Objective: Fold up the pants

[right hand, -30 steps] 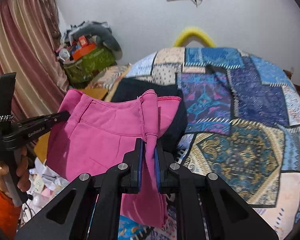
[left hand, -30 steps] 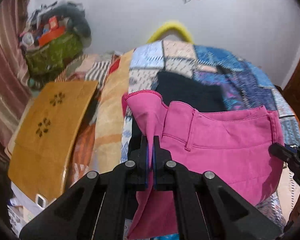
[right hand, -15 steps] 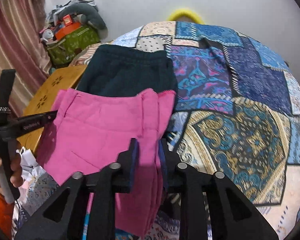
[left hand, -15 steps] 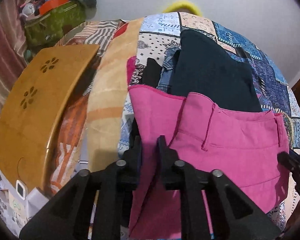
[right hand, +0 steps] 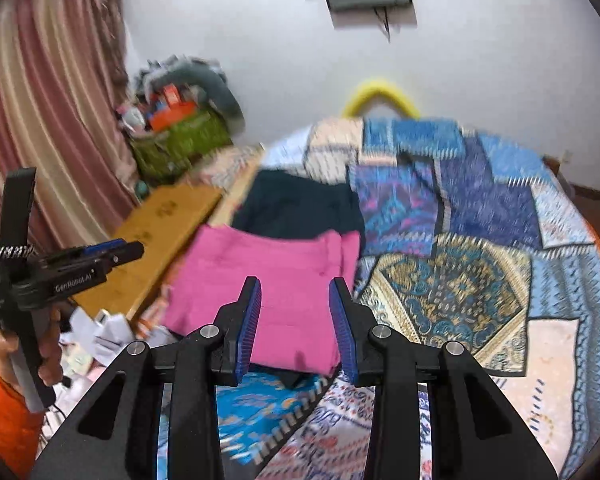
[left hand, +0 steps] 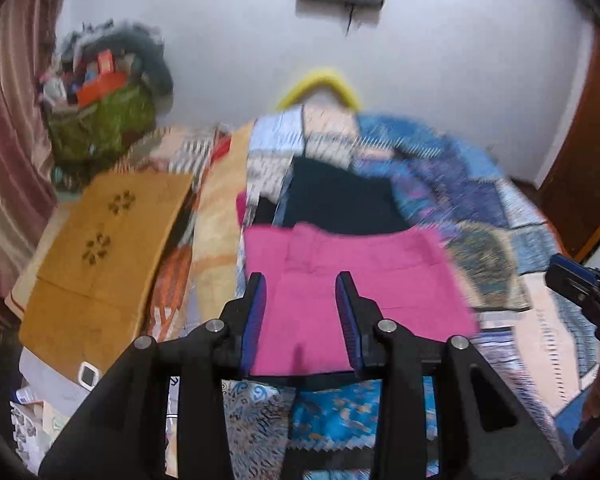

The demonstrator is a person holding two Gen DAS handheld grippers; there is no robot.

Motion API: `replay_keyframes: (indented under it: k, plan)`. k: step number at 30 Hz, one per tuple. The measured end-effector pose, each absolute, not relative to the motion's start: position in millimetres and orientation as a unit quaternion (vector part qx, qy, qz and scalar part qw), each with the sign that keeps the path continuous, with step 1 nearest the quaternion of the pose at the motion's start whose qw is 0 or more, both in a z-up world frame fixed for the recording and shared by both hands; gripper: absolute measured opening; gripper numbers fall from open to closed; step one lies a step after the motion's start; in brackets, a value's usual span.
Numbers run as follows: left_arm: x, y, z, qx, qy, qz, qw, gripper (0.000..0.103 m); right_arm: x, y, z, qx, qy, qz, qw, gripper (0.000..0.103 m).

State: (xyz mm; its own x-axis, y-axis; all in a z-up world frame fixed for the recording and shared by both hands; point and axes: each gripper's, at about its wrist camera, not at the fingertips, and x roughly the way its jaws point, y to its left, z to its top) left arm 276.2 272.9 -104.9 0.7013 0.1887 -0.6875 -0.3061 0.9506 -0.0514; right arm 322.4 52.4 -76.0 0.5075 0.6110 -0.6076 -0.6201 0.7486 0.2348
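Note:
The pink pants lie folded flat on the patchwork bedspread, partly over a dark folded garment. My left gripper is open and empty, lifted just above the pants' near edge. In the right wrist view the pink pants lie in front of my right gripper, which is open and empty above their near edge. The left gripper also shows there at the left, held in a hand. The right gripper's tip shows at the right of the left wrist view.
A dark folded garment lies behind the pink pants. A wooden board lies left of the bed. A green bag piled with things stands by the striped curtain. A yellow curved bar is at the bed's far end.
Both grippers held the pink pants' folded edge a second ago. They lowered the pants onto the bed, opened, let go and drew back and up.

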Motion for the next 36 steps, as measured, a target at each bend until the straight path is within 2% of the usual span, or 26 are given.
replay_keyframes:
  k: [8, 12, 15, 18, 20, 22, 24, 25, 26, 27, 29, 33, 36]
  plan:
    - [170, 205, -8, -0.046, 0.233, 0.092, 0.967, 0.036, 233, 22, 7, -0.018, 0.214, 0.390, 0.896, 0.032]
    - [121, 179, 20, -0.034, 0.179, 0.089, 0.979, 0.037, 184, 8, 35, -0.023, 0.151, 0.400, 0.904, 0.032]
    - [87, 162, 33, -0.031, 0.145, 0.091, 0.985, 0.042, 160, -1, 44, -0.013, 0.124, 0.403, 0.907, 0.032]
    - [62, 151, 39, -0.020, 0.117, 0.103, 0.988, 0.054, 141, -6, 48, -0.009, 0.110, 0.410, 0.905, 0.032]
    - [48, 146, 40, -0.019, 0.107, 0.101, 0.989, 0.066, 133, -8, 47, -0.005, 0.106, 0.406, 0.907, 0.041]
    - [38, 142, 42, -0.016, 0.098, 0.105, 0.989, 0.070, 126, -13, 46, 0.002, 0.101, 0.402, 0.910, 0.058]
    - [29, 138, 43, -0.009, 0.090, 0.115, 0.989, 0.077, 120, -15, 45, 0.008, 0.094, 0.393, 0.915, 0.068]
    - [26, 136, 43, -0.009, 0.087, 0.117, 0.989, 0.084, 118, -16, 45, 0.010, 0.093, 0.390, 0.916, 0.075]
    - [23, 136, 43, -0.010, 0.085, 0.116, 0.990, 0.089, 117, -17, 45, 0.013, 0.093, 0.386, 0.918, 0.078]
    - [21, 135, 42, -0.011, 0.083, 0.114, 0.990, 0.090, 116, -17, 45, 0.016, 0.092, 0.383, 0.919, 0.083]
    - [19, 136, 41, -0.014, 0.084, 0.115, 0.990, 0.094, 111, -18, 46, 0.017, 0.089, 0.374, 0.923, 0.086]
    - [14, 134, 40, -0.013, 0.081, 0.121, 0.989, 0.101, 112, -19, 46, 0.027, 0.091, 0.363, 0.927, 0.103]
    - [12, 130, 38, -0.010, 0.081, 0.125, 0.989, 0.102, 106, -26, 42, 0.033, 0.094, 0.356, 0.929, 0.103]
